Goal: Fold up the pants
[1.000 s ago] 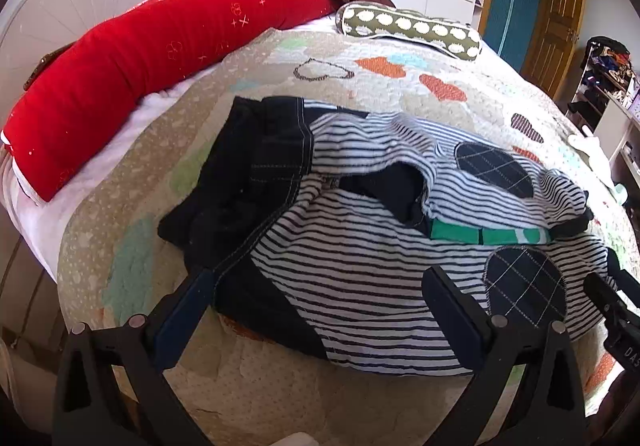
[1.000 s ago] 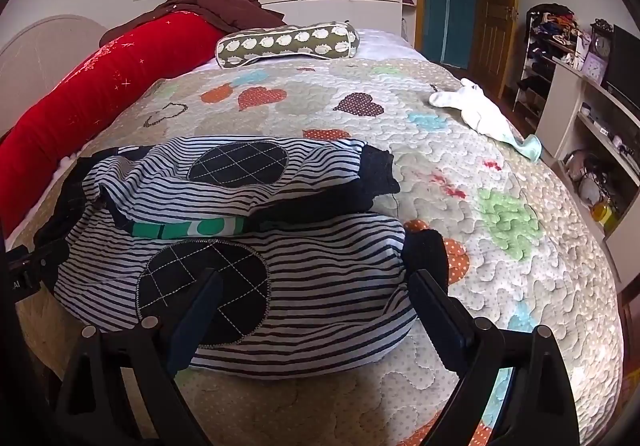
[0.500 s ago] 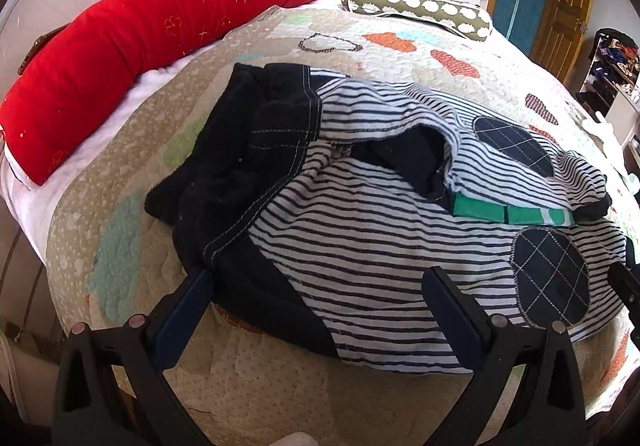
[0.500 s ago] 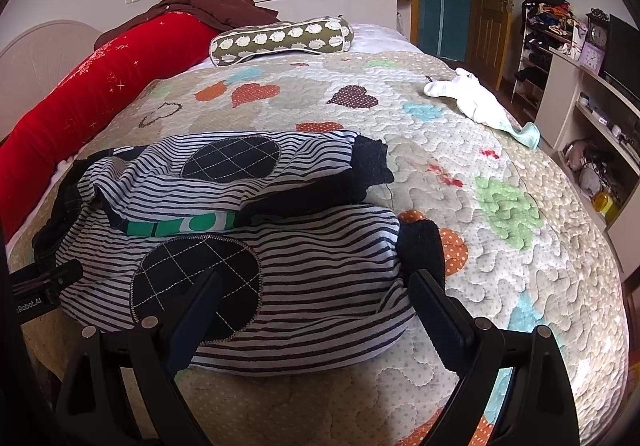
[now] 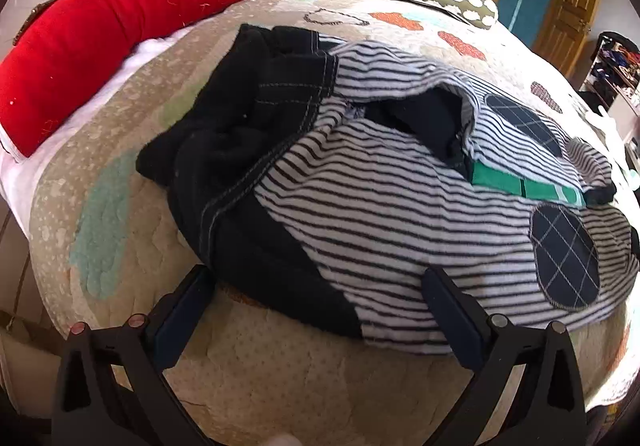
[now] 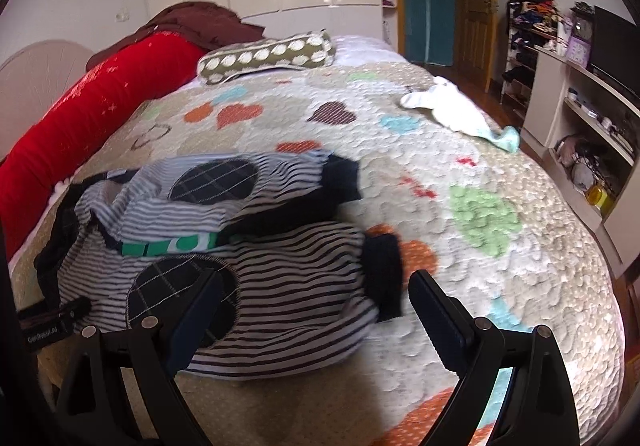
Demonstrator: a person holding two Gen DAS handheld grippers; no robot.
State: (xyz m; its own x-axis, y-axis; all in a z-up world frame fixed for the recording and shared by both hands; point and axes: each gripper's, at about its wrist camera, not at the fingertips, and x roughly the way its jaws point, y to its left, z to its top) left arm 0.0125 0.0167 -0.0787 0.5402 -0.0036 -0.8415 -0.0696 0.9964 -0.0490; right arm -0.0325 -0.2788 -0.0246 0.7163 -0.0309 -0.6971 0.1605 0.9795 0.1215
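Observation:
Small striped pants (image 5: 400, 214) with a black waistband, black cuffs and dark checked knee patches lie crumpled on the quilted bed; they also show in the right wrist view (image 6: 280, 262). My left gripper (image 5: 316, 286) is open, hovering over the waistband end near the bed's front edge. My right gripper (image 6: 312, 290) is open above the near leg and its black cuff (image 6: 384, 274). Neither holds anything.
A long red bolster (image 5: 120, 30) lies along the bed's left side, a spotted green pillow (image 6: 268, 54) at the far end. A white cloth (image 6: 456, 110) lies on the quilt at the right. Shelves (image 6: 580, 118) stand beyond the bed's right edge.
Both grippers have moved closer to the pants, which now look larger. The right view is blurred by motion. Both stay open.

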